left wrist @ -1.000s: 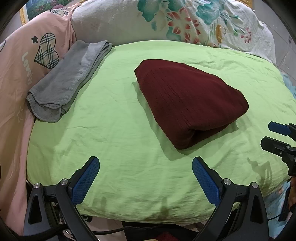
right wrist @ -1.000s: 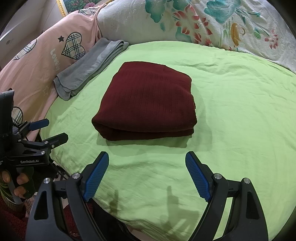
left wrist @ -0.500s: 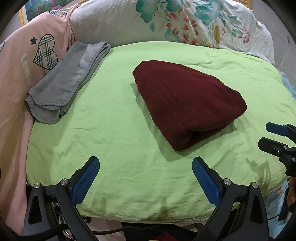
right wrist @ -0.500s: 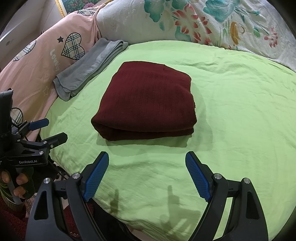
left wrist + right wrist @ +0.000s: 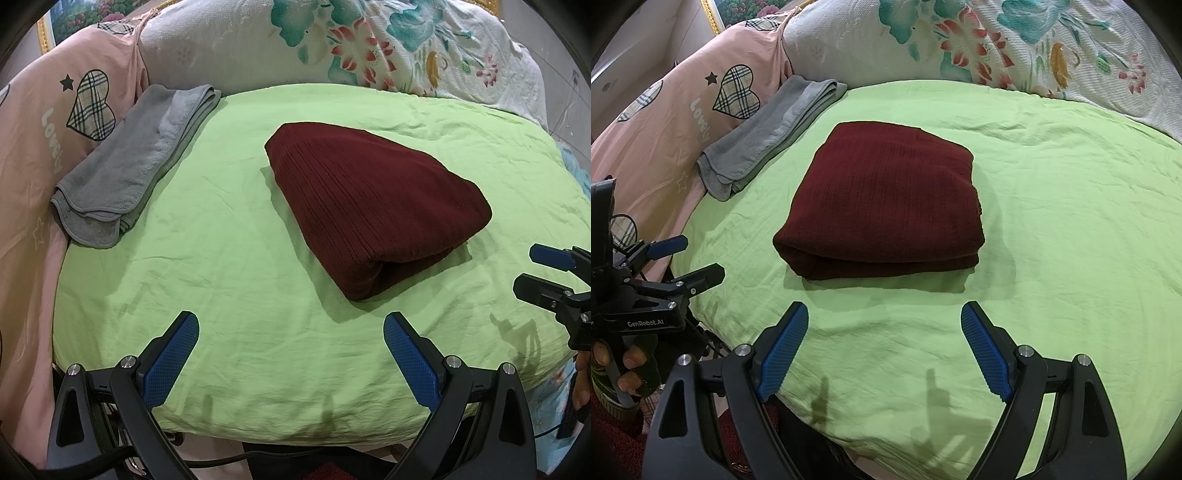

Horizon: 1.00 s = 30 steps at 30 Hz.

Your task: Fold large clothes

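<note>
1. The left gripper (image 5: 291,356) hangs over the near edge of the bed, its blue-padded jaws spread wide with nothing between them.
2. The right gripper (image 5: 884,347) hangs beside it over the same near edge, jaws just as far apart and empty; a hand (image 5: 626,365) grips the handle of the left gripper.
3. Both cast shadows on the green sheet (image 5: 229,266) that covers the bed.
4. The dark red garment (image 5: 886,203) lies folded into a thick, neat block at about the middle of the bed, clear of both grippers, its rounded fold facing the near edge.
5. A grey towel (image 5: 136,166), also folded, lies along the bed's left edge, apart from the garment and partly on a pink quilt (image 5: 33,147) printed with plaid hearts.
6. A floral blanket (image 5: 979,48) is heaped along the far edge.
</note>
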{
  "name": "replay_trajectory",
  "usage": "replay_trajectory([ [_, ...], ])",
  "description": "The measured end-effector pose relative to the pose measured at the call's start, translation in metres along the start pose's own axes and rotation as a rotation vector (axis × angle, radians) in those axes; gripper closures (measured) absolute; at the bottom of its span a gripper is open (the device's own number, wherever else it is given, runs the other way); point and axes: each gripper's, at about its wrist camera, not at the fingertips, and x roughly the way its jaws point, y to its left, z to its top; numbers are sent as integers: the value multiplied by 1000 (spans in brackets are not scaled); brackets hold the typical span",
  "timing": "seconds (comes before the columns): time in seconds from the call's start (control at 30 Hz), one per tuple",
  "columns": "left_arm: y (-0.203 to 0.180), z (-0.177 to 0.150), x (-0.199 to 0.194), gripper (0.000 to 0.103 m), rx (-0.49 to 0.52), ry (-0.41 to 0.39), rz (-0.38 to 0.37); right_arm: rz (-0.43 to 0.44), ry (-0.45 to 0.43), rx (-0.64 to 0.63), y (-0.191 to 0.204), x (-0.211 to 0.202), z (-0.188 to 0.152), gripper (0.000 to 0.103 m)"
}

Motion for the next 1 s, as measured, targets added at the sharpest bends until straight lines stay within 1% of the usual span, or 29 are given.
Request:
replay_trajectory([
  [1.0, -2, 1, -3, 3, 1, -3, 2, 4, 2, -3, 0, 0, 0, 18],
])
